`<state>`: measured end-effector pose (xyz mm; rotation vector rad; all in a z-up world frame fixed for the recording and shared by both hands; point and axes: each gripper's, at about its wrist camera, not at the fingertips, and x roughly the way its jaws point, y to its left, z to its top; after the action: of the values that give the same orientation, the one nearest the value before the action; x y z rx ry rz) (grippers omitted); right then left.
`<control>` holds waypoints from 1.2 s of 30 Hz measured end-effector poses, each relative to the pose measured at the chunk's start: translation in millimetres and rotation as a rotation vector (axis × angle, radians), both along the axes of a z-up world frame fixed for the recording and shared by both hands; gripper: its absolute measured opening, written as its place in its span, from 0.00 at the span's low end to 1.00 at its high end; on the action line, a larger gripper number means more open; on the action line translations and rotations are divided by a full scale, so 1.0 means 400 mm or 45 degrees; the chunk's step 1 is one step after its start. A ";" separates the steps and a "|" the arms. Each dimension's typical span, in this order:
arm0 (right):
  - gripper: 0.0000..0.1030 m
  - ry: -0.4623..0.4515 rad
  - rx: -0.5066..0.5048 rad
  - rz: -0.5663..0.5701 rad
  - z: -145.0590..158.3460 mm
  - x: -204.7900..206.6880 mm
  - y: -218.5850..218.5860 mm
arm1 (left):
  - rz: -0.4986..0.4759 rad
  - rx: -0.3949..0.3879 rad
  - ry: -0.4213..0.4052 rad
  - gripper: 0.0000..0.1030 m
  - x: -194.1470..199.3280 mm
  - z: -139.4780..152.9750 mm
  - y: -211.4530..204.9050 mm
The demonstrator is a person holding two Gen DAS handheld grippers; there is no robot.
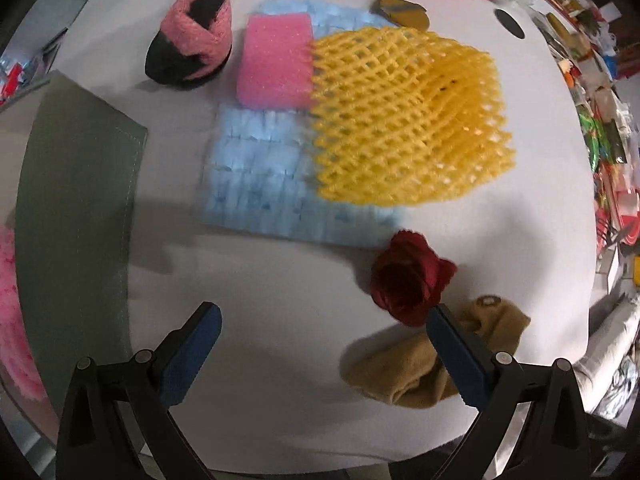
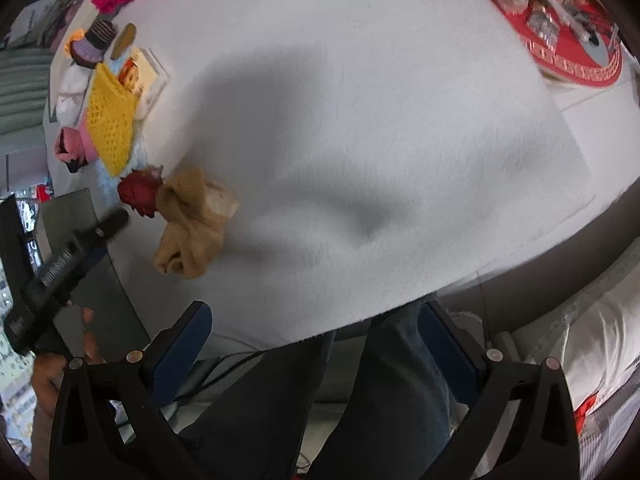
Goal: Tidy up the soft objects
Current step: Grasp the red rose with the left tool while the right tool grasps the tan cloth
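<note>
Left tool jaws wide, empty, over white desk; tan sock and red rose just ahead, yellow mesh on blue mat. Right tool wide too (only its view shows jeans, red tray).

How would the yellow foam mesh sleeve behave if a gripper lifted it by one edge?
The yellow foam mesh sleeve looks mostly open holes, so probably very light. Its thin lattice would likely sag and stretch rather than stay flat. It overlaps the pink sponge block, which might shift.
</note>
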<state>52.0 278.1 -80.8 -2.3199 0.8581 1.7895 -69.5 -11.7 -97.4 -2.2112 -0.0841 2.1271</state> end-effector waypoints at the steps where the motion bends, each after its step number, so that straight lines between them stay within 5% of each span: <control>1: 1.00 -0.001 -0.002 0.000 -0.001 0.001 0.004 | -0.006 0.002 0.000 1.00 -0.004 -0.002 0.011; 8: 1.00 0.105 0.099 0.222 0.042 -0.028 -0.040 | -0.051 -0.074 -0.006 1.00 -0.040 -0.060 0.121; 13: 1.00 0.091 0.099 0.360 0.032 -0.023 -0.083 | 0.046 -0.120 -0.076 1.00 -0.056 -0.112 0.101; 17: 1.00 0.126 0.107 0.435 0.035 -0.036 -0.110 | 0.010 -0.125 -0.113 0.99 -0.082 -0.113 0.095; 19: 1.00 0.155 0.132 0.497 0.036 -0.057 -0.140 | 0.014 -0.116 -0.089 0.89 -0.092 -0.097 0.085; 23: 1.00 0.239 0.173 0.687 0.018 -0.106 -0.230 | 0.017 0.072 -0.057 0.36 -0.153 -0.040 0.091; 31: 1.00 0.286 0.050 0.673 -0.078 -0.191 -0.358 | -0.004 0.041 0.012 0.36 -0.157 0.072 -0.008; 34: 0.94 0.263 0.141 0.734 -0.113 -0.192 -0.400 | -0.030 0.035 0.020 0.36 -0.105 0.095 -0.024; 36: 0.80 0.277 0.290 0.819 -0.113 -0.183 -0.421 | -0.054 0.048 0.010 0.36 -0.071 0.092 -0.025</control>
<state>-21.1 109.6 -126.0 -2.4384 -0.1217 2.2468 -97.8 -21.7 -60.4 -2.1636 -0.0752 2.0946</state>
